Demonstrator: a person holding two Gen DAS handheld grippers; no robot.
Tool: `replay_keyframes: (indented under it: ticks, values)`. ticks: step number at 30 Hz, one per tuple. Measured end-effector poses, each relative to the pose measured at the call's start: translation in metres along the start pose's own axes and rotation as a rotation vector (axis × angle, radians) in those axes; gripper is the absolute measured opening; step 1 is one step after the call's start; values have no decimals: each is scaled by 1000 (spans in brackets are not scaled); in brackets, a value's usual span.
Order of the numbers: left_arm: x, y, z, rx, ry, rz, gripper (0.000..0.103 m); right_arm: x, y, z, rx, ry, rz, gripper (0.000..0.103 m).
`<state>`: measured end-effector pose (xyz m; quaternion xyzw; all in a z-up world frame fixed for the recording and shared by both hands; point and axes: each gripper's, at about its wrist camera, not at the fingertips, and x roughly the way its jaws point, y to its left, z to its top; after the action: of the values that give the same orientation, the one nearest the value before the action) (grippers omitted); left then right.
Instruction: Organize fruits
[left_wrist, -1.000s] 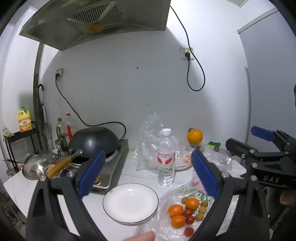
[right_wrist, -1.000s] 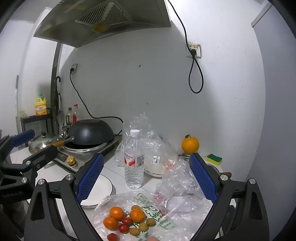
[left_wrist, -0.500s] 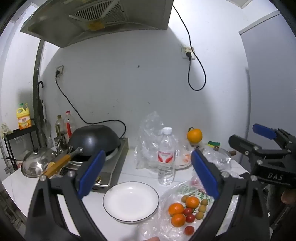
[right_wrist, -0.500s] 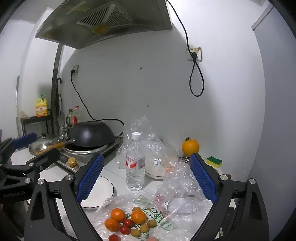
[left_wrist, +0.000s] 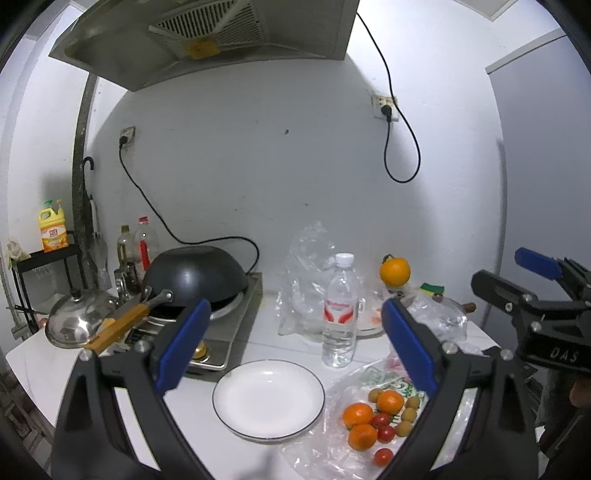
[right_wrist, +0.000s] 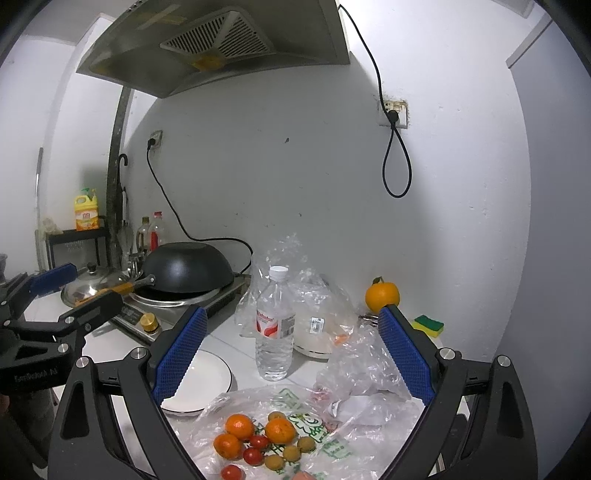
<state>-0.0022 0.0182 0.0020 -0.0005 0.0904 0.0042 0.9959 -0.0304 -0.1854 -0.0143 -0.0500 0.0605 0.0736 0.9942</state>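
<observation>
The letters "DAS" are read in pale print on the black body of the right gripper (left_wrist: 543, 295), seen from the left wrist view. Red labels are carried by the water bottle (right_wrist: 275, 325) and the yellow detergent jug (left_wrist: 53, 230), but their print is too small to be read.

Black tool (left_wrist: 295, 343) frames, blue pads (right_wrist: 181, 354); silver screws

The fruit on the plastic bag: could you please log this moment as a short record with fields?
fruit: three mandarins, cherry tomatoes and small yellow-green fruits, loose on the plastic bag
plate: white plate beside the bag, nothing on it
left gripper: open, holding nothing
right gripper: open, holding nothing
bottle: water bottle upright behind the bag
</observation>
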Motion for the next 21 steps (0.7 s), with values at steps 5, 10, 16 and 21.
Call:
replay_keyframes:
  ticks: [5,10,16,21]
  values:
    - [0,0,0,3,-2,4,95,0,0,0,2,0,-2,96]
    - [-1,-1,0,6,-4,6,95,-1,0,-1,2,-1,-3,96]
    - [-2,-1,0,8,-3,6,95,-1,0,-2,2,-2,-2,96]
    - [-2,-1,0,8,-1,7,95,-2,0,-3,5,-1,-2,96]
